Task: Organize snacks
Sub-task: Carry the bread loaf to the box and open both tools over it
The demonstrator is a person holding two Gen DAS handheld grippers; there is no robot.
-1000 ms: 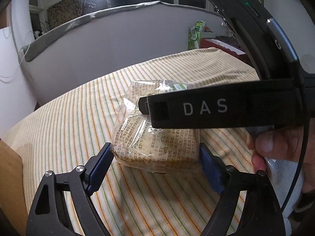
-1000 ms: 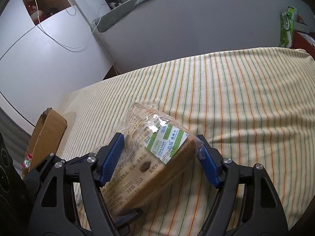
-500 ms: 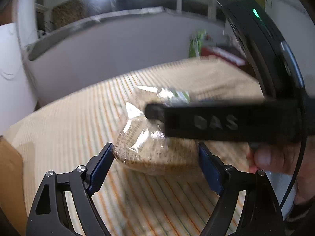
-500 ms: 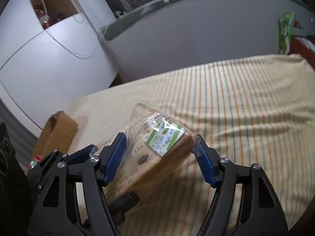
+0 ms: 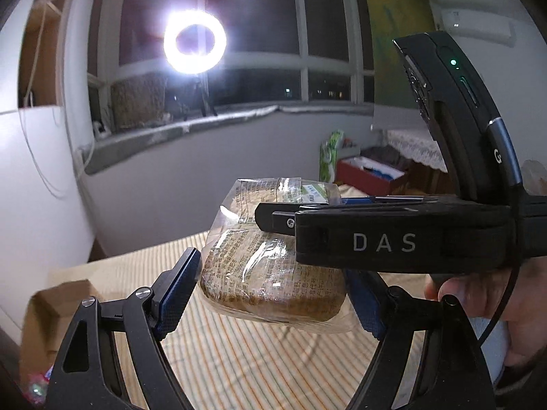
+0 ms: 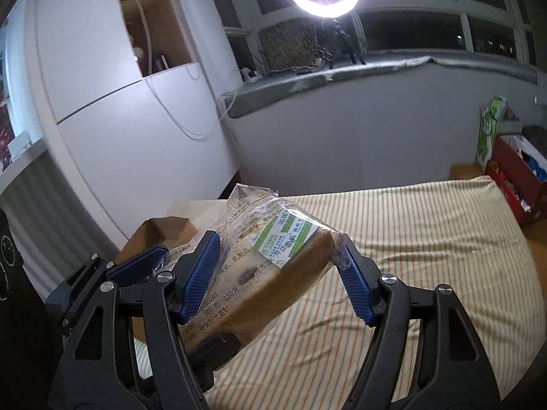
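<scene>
- Transfer of one snack is the step in hand: a clear-wrapped loaf snack is carried by both tools at once and appears to hang clear of the striped cloth beneath it.
- The left gripper clamps the pack's near end, its blue pads pressed on the two sides of the wrapper.
- The right gripper clamps the same pack across its labelled end, which sits tilted with the far corner raised; in the left wrist view its body crosses above the pack, with a hand on its handle.
- An open cardboard box sits just beyond the cloth's left edge and is the likely destination, though the frames do not settle that.
- The next move probably calls for both hands travelling together towards the box at a matched pace, so the soft loaf is neither twisted nor pulled apart, then lowering it before either grip lets go.
- Writing: "DAS" in pale capitals on the right gripper's side.
- The wrapper bears a green-and-white label with Chinese characters and dense black Chinese print; one line includes "150天", the rest is too small to read surely.
</scene>
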